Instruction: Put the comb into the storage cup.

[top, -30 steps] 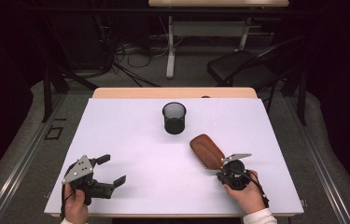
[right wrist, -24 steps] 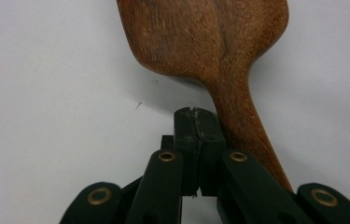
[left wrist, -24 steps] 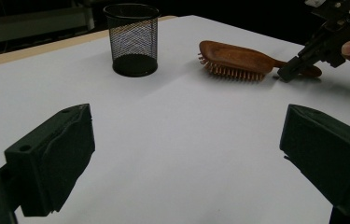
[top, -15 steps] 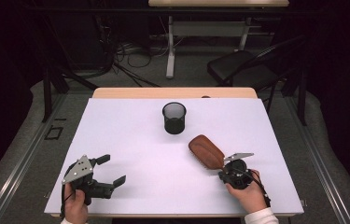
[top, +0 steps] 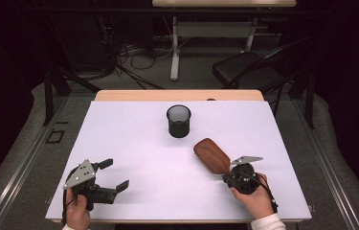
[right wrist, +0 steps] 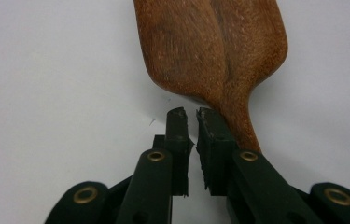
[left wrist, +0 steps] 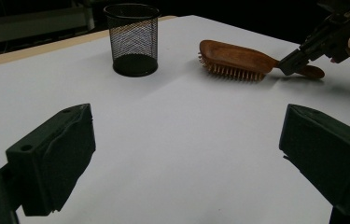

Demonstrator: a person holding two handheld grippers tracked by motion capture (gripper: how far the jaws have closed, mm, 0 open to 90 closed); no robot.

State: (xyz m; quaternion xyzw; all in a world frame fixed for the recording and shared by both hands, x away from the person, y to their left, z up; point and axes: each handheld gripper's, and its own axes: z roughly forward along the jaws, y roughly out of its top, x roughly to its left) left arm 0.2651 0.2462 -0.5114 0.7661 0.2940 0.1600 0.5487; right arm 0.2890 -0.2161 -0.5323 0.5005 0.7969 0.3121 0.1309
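The left gripper (top: 112, 175) is being held by the left hand (top: 77, 213) at the near left of the table, with its jaws standing wide apart and aimed toward the far right. Its grey three-cornered plate (top: 80, 173) is being carried on top, tilted to the left. The right gripper (top: 226, 178) is being held by the right hand (top: 252, 199) at the near right, angled toward the far left, with a light sleeve cuff (top: 268, 223) being shown at the wrist. Its jaws have just been opening slightly; in the right gripper view (right wrist: 190, 114) a thin slit is being left between the pads, with nothing between them.
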